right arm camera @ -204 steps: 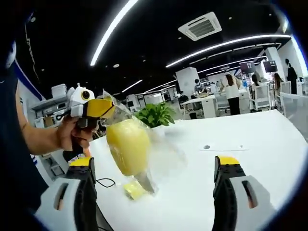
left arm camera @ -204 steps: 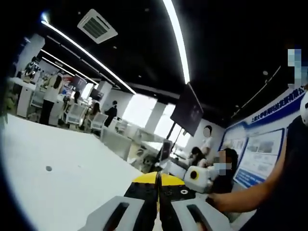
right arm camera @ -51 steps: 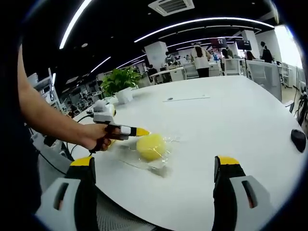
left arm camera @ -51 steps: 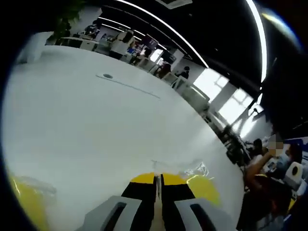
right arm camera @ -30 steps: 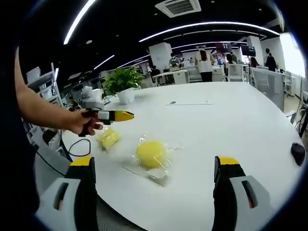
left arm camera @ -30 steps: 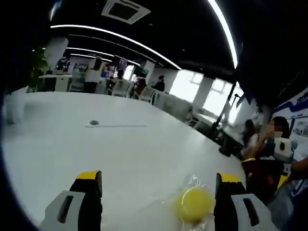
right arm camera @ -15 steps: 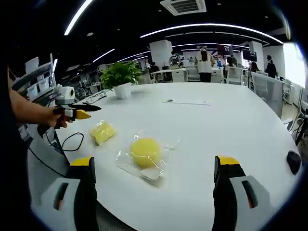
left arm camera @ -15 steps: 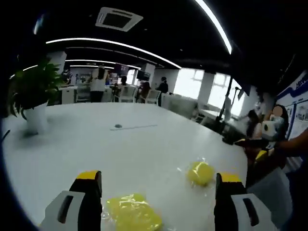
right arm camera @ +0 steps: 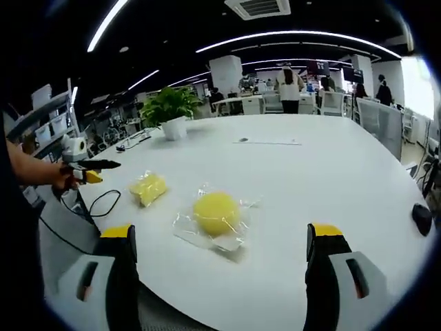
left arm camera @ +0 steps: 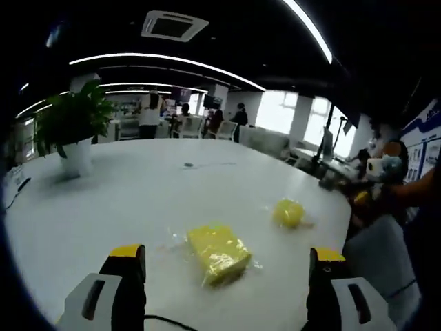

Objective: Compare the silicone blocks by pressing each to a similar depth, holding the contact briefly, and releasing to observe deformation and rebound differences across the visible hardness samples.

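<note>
Both the left gripper (left arm camera: 220,276) and right gripper (right arm camera: 220,276) stand with jaws apart over the white table (right arm camera: 331,179); the round yellow block (right arm camera: 216,213) lies at twelve o'clock from the right one, the square yellow block (right arm camera: 149,187) at ten.

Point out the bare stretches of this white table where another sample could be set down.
Bare: the stretch between the round yellow block and the dark mouse, and the middle of the white table out to the potted plant. Crowded: the near corner, with the flat yellow block and a black cable.
</note>
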`<state>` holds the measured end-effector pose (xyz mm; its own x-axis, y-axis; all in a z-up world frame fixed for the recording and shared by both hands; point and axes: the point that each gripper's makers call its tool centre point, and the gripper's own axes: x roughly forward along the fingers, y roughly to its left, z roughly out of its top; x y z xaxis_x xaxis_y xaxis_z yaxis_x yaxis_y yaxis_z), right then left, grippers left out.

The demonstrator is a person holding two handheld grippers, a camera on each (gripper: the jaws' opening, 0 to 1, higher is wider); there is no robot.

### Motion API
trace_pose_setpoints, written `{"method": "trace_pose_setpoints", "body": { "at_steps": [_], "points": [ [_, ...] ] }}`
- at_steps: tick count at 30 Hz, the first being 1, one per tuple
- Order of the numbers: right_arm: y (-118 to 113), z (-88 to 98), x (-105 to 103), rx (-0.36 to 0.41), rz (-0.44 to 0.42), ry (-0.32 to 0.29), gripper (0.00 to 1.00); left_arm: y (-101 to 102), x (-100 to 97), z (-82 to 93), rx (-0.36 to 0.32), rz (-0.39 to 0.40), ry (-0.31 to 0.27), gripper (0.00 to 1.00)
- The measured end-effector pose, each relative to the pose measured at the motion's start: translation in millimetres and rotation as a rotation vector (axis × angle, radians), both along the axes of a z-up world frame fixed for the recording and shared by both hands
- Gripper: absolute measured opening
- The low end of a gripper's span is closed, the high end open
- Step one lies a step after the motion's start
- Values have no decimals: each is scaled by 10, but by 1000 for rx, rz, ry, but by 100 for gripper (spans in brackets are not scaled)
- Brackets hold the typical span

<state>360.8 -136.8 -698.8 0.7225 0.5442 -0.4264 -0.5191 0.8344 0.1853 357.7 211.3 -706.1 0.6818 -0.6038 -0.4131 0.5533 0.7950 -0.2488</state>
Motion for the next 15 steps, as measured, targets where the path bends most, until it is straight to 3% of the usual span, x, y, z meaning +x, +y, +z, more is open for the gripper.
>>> {"method": "trace_pose_setpoints", "body": {
  "at_steps": [3,8,15],
  "points": [
    [-9,-30,-53,-85,31,-24,96,134,-37,-3,47,25,-26,100],
    [9,-72,-94,-75,20,-20,96,300,-59,80,9,90,-43,100],
    [-26,-7,-82,-42,-15,-31,96,308,-117,161,14,81,-68,100]
  ]
}}
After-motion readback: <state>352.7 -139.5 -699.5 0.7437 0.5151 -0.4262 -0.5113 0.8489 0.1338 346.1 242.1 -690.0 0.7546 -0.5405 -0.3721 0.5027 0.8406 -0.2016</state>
